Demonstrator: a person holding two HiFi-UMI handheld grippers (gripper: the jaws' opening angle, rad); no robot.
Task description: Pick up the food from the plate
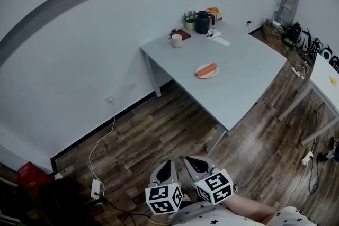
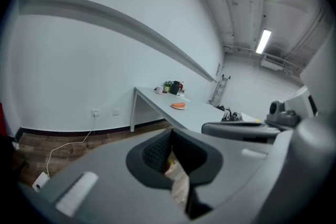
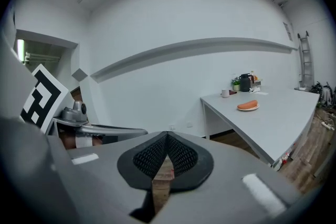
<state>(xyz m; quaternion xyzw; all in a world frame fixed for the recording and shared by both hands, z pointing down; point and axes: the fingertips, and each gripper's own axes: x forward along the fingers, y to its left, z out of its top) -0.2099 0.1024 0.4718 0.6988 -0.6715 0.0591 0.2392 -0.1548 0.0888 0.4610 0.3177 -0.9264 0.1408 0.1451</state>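
Left gripper [image 1: 170,163] and right gripper [image 1: 191,159] are hanging fully closed and empty, because the food [image 1: 206,69] on its plate [image 1: 211,74] is lying far ahead, beyond reach.

Two grey hand-held grippers and star-printed clothing are shown.
The left gripper [image 1: 169,165] and right gripper [image 1: 192,160] are shelled in grey, with fingers [image 3: 149,157] faced in black ribbing. Each is topped by a black-and-white marker cube [image 1: 163,199]. White clothing [image 1: 296,218] is dotted with black stars.

The food [image 1: 207,69] on the table [image 1: 241,77] is too small to identify, as is the far cluster of things [image 1: 204,19]. At right, a second table [image 1: 323,77] is cut off by the edge.
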